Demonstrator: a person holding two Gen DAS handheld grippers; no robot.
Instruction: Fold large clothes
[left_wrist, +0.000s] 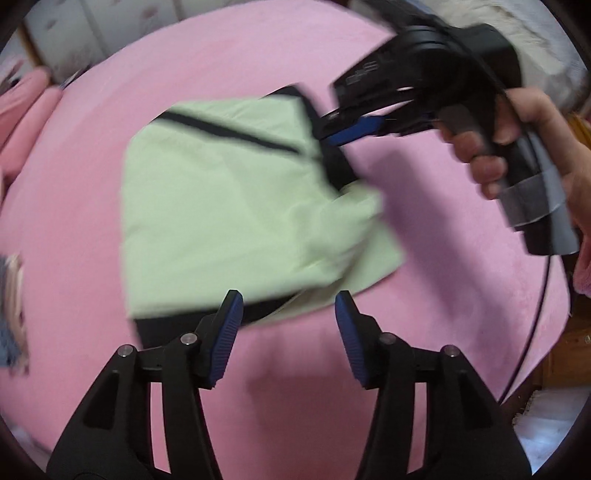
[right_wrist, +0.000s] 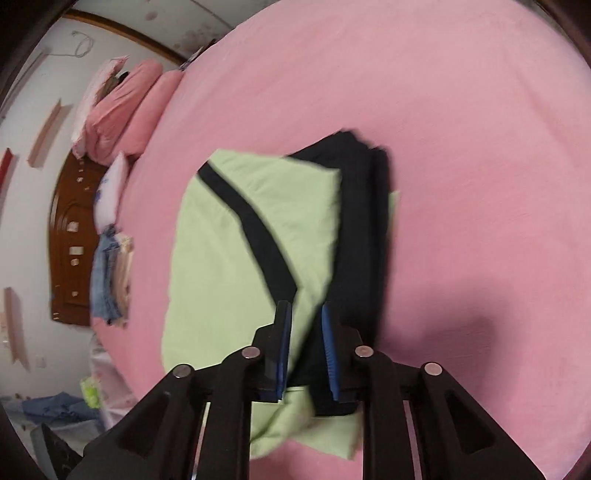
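Folded garment (left_wrist: 221, 206) on bed (left_wrist: 443, 332) — grippers seemingly parted

Each gripper (left_wrist: 289, 301) is black plastic with ribbed blue pads and silver pivot screws; the right gripper (left_wrist: 334, 127) has a grey-taped handle and a thin black cable (left_wrist: 532, 328).

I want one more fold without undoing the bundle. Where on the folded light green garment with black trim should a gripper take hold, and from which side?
Probably the loose layered corner of the light green garment with black trim nearest the left gripper, approached low from the bare pink bedsheet side. There the layers splay and overhang, giving the open jaws an edge; the broad top is flat, offering nothing to pinch.
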